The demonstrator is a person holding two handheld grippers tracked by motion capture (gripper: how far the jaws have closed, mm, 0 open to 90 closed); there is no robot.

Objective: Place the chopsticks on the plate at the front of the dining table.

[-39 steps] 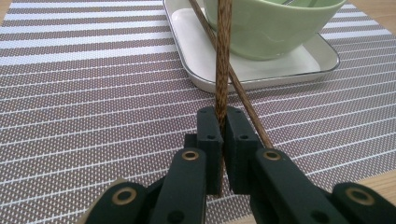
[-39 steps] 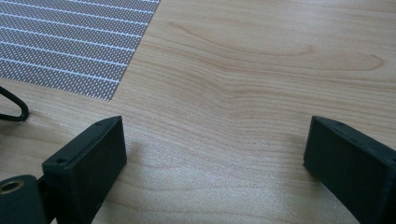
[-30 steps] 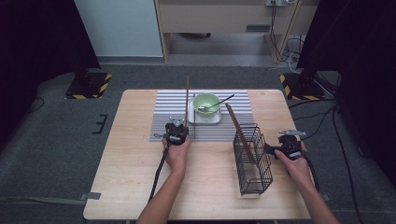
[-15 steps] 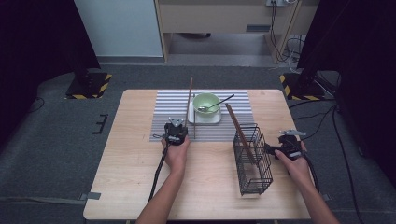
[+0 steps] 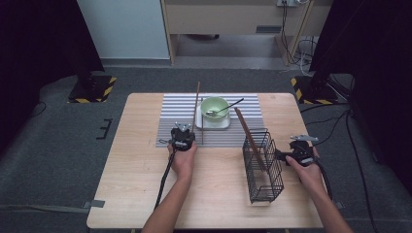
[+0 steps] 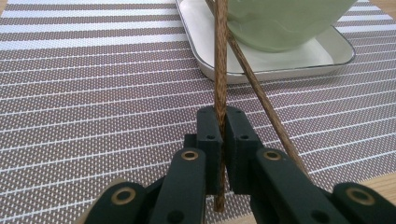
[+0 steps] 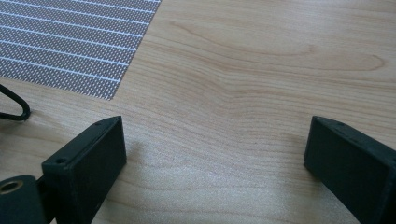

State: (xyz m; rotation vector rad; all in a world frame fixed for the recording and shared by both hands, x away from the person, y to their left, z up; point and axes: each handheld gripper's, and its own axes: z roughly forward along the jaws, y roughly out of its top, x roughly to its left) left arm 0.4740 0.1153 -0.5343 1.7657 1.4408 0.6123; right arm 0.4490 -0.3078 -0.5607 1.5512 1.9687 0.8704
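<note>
The left gripper point(image 5: 183, 137) sits on the striped placemat point(image 5: 170, 121) with its jaws clamped tight on a dark wooden chopstick point(image 5: 196, 106). In the left gripper view you can see the chopstick point(image 6: 220, 70) pinched right between the two black pads, running up past the edge of the white tray point(image 6: 205, 51) toward the green bowl point(image 6: 289, 23). A second chopstick point(image 6: 261, 98) lies loose on the mat, slanting off to the right of the jaws and touching the tray's rim.

From the high view, the held chopstick sticks up at a slight tilt just left of the bowl point(image 5: 214, 108), which has a spoon point(image 5: 224, 108) resting in it.

The right gripper point(image 5: 296, 154) is over on the bare table point(image 5: 131, 165), just beside the black wire basket point(image 5: 265, 170), and its jaws are spread wide with nothing between them, just wood grain in the right gripper view. A brown flat utensil point(image 5: 248, 137) leans out of the basket, can't tell exactly what it is.
</note>
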